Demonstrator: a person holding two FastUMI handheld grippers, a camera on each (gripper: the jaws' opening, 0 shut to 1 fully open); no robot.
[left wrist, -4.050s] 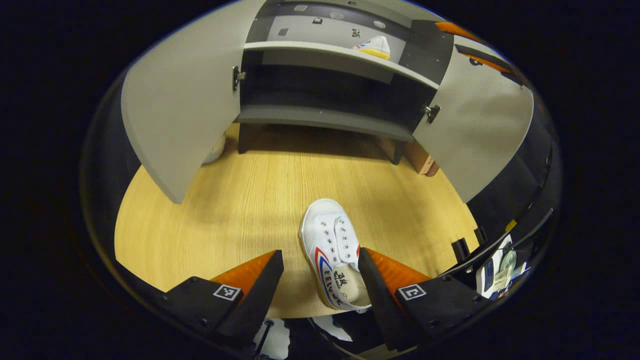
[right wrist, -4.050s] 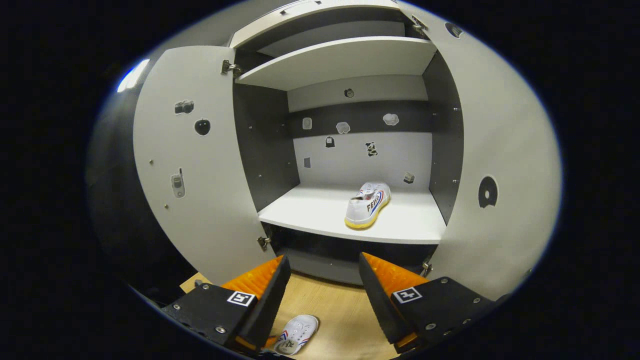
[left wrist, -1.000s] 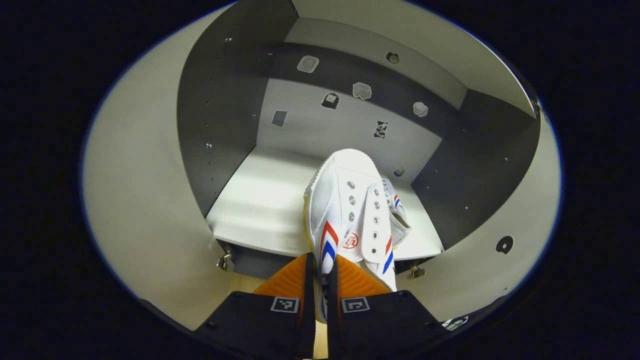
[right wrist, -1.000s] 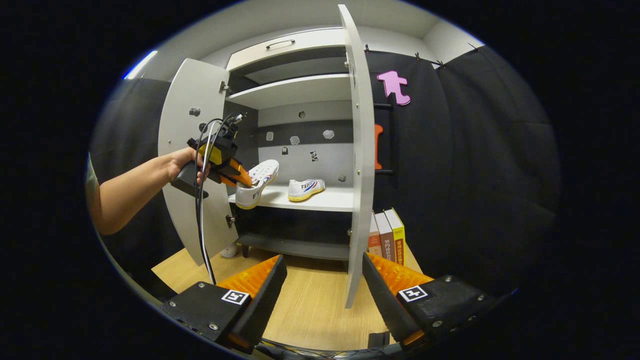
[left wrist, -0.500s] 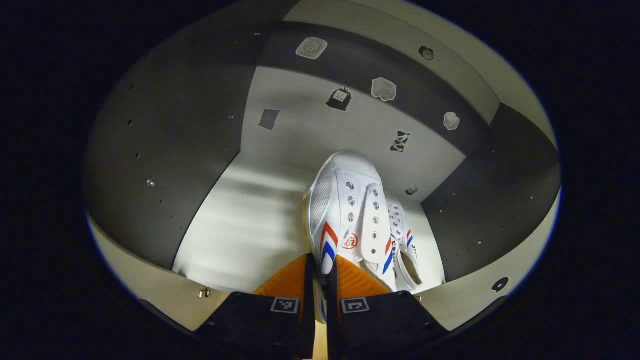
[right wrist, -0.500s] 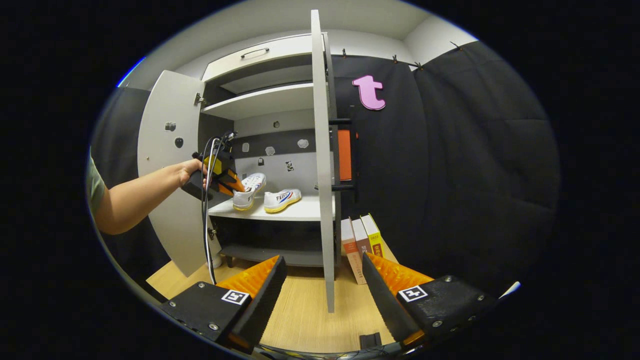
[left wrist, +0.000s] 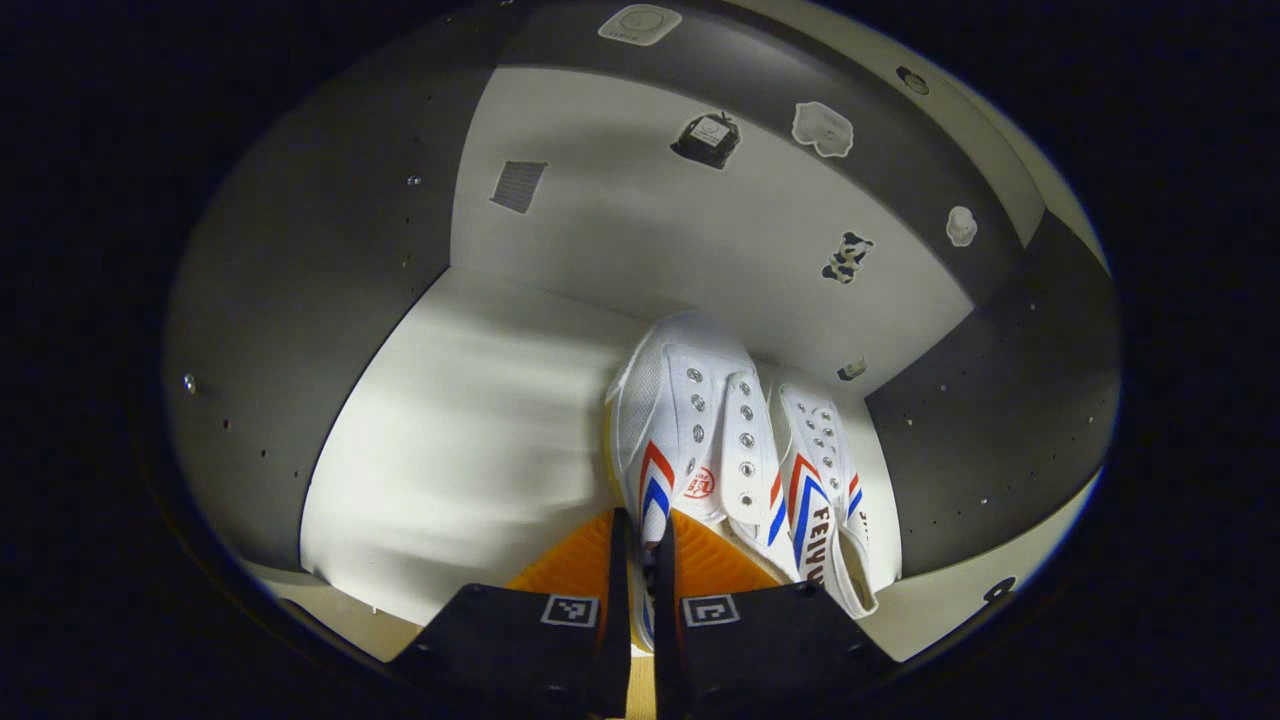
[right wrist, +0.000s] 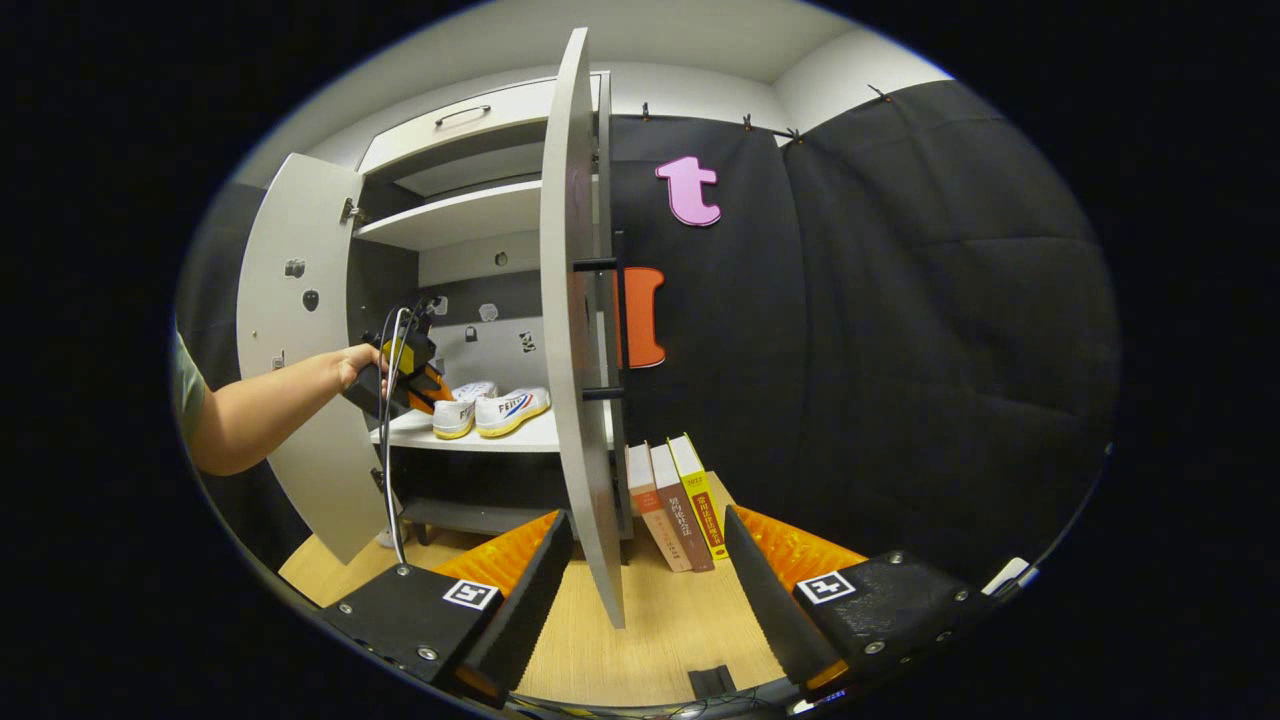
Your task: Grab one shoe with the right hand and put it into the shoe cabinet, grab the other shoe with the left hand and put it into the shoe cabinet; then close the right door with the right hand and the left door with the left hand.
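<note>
My left gripper (left wrist: 640, 560) has its fingers clamped on the left shoe's (left wrist: 690, 420) heel, on the cabinet shelf (left wrist: 460, 450); the right shoe (left wrist: 825, 490) touches it at 3 o'clock, side lettering too warped to read. My right gripper (right wrist: 645, 560) fingers are apart near the right door (right wrist: 575, 340). Books (right wrist: 675, 500) stand on the wood floor (right wrist: 660, 630).

From my remote seat, I see three books (right wrist: 672, 505) standing upright on the wooden floor (right wrist: 650, 640), just beside the furniture and against the black cloth wall (right wrist: 900, 350). Small stickers (left wrist: 708, 138) dot a pale back panel in the left gripper view. A black cable (right wrist: 388, 440) hangs toward the floor, and a white ceiling (right wrist: 660, 40) spans above.
</note>
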